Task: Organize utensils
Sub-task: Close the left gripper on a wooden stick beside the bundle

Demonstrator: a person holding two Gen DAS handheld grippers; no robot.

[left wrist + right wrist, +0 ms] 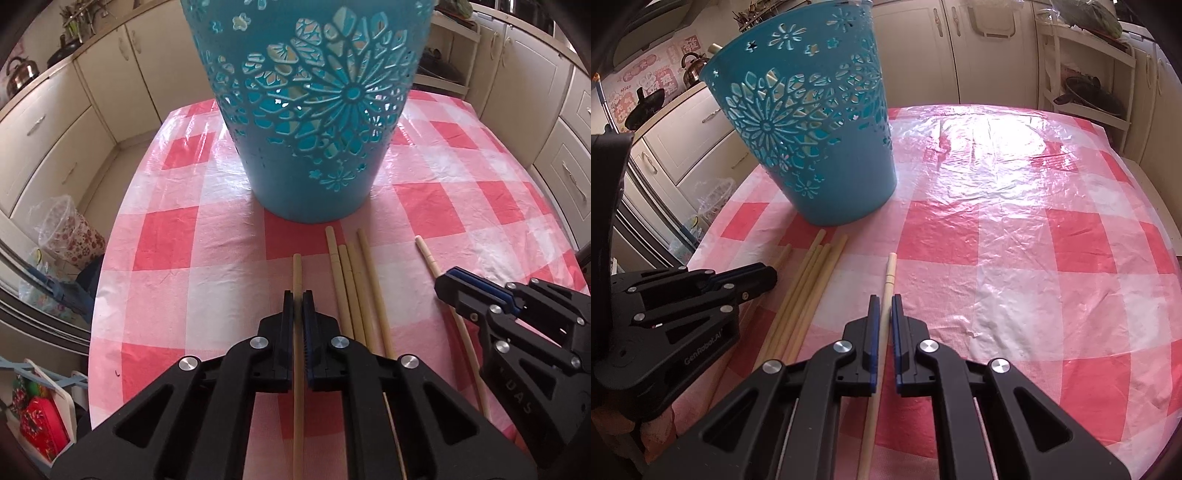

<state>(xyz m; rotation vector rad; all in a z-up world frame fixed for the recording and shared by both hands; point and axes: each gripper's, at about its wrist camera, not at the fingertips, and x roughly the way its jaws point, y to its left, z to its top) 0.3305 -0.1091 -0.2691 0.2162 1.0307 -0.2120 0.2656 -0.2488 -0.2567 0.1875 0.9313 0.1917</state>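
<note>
Basket [314,110] rim cut off; left gripper [298,295] and right gripper [885,299] each pinch one chopstick (held low over the cloth)

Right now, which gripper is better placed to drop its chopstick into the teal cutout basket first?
Left, marginally. The left gripper straddles a pale wooden chopstick directly before the teal perforated plastic basket. The right gripper straddles another, with the basket off to its left.

Table's got a pink-checked plastic cloth [1015,236]; a teal cutout basket [314,122] stands upper centre, loose chopsticks [351,280] lie just below it.
</note>
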